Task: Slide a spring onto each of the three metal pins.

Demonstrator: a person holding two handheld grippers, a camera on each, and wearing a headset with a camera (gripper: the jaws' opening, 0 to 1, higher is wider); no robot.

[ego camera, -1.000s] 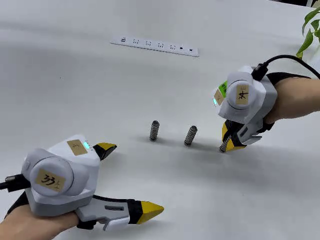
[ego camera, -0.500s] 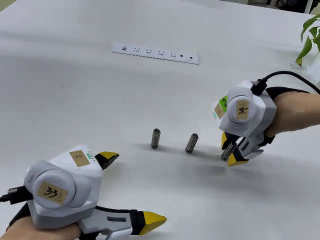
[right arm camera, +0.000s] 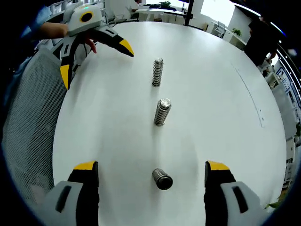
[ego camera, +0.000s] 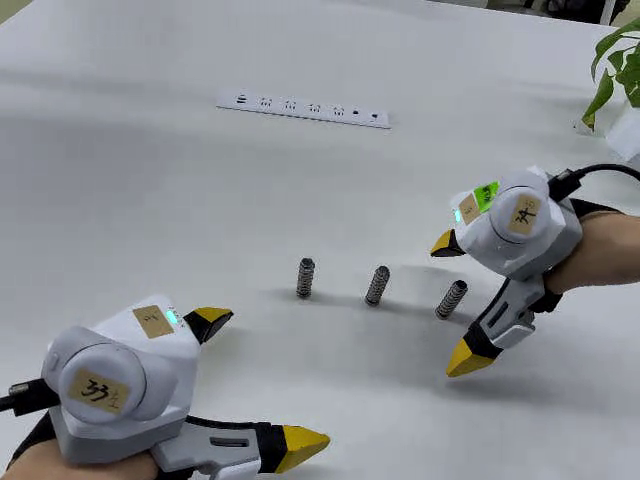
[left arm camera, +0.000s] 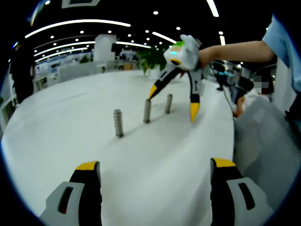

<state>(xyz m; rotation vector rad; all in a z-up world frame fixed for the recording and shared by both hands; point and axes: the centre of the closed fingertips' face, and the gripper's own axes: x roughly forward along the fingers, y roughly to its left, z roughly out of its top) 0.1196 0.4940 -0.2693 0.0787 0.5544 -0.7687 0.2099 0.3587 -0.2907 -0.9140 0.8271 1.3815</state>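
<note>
I saw 3 springs (ego camera: 377, 285) on pins (right arm camera: 164, 102); task looked done. Left gripper (ego camera: 260, 379), right gripper (ego camera: 451, 304) jaws spread, empty.

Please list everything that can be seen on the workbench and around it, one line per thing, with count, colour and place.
table: one, white, under everything
springs: three, grey metal, upright in a row at the middle of the table
power strip: one, white, flat on the far side of the table
plant: one, green leaves, far right corner
left gripper: one, white with yellow tips, open, near left
right gripper: one, white with yellow tips, open, astride the rightmost spring
</note>
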